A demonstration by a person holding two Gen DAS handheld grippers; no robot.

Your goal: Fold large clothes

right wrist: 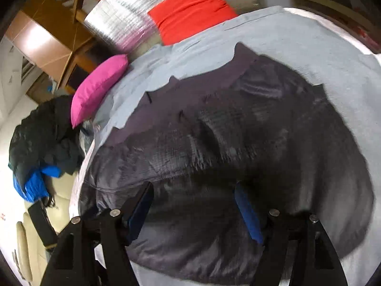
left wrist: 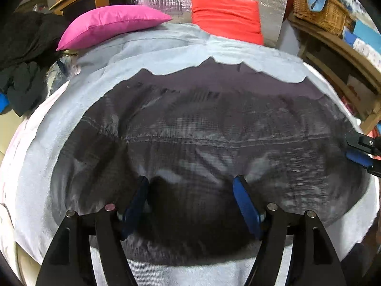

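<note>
Garment: the dark grey garment [left wrist: 190, 124] lies spread flat over the pale blue sheet [left wrist: 166, 45] on the bed, near edge towards you, a stitched seam running across its width. It looks laid out this way so a fold can be made cleanly.
Left gripper: your left gripper [left wrist: 191, 186] hovers over the near half of the garment with its jaws wide. Dark cloth shows through the gap, but the pads are not pinching it, so nothing is held.
Right gripper: your right gripper [right wrist: 194, 195] stands equally wide over the same near half, also holding nothing. In the left view its blue pad [left wrist: 358, 158] shows at the right edge, so you have the two tools well apart along the garment.
Likely reason: spacing them this way lets you take the near edge at two points and lift it evenly.
Step in hand: reaching for the grip; the fold seems not yet begun.
Surroundings: a pink pillow [left wrist: 112, 23] and a red pillow [left wrist: 226, 16] sit at the head, clear of the garment; a dark clothes heap [right wrist: 42, 138] lies off to the left.
Watch out: the slippery-looking fabric may bunch if you pinch only the top layer.
</note>
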